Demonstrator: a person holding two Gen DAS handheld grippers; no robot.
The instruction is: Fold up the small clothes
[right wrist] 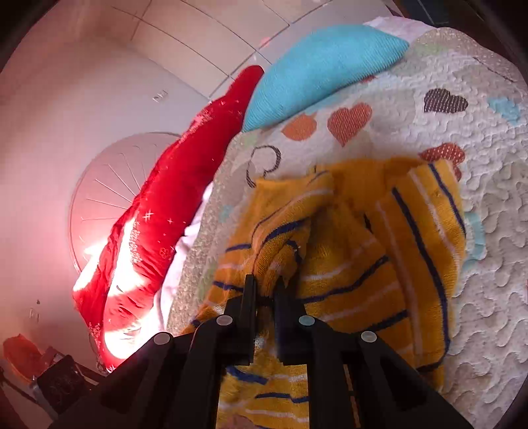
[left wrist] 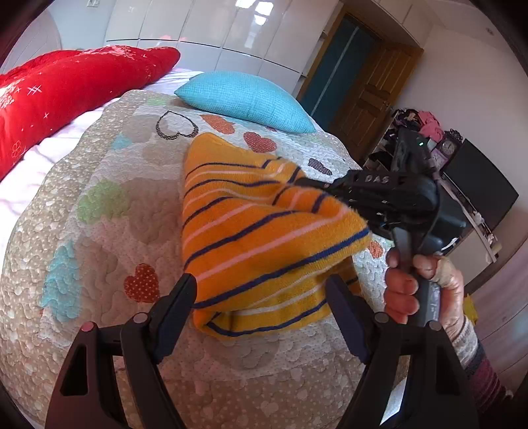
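Note:
An orange knitted garment (left wrist: 264,237) with navy and white stripes lies partly folded on the quilted heart-pattern bedspread (left wrist: 109,231). My right gripper (left wrist: 305,182), held by a hand (left wrist: 401,290), comes in from the right, and one layer of the knit rises in a peak to its tips. In the right wrist view the gripper (right wrist: 265,285) is shut on a bunched ridge of the garment (right wrist: 346,264). My left gripper (left wrist: 260,290) stands open at the garment's near edge. I see nothing pinched between its fingers (left wrist: 180,303).
A turquoise cushion (left wrist: 244,99) rests at the far end of the bedspread, and a red quilt (left wrist: 66,95) lies along the far left. White wardrobes (left wrist: 214,29) stand behind. At right are a wooden door (left wrist: 369,95), cluttered shelves (left wrist: 415,128) and a dark screen (left wrist: 478,188).

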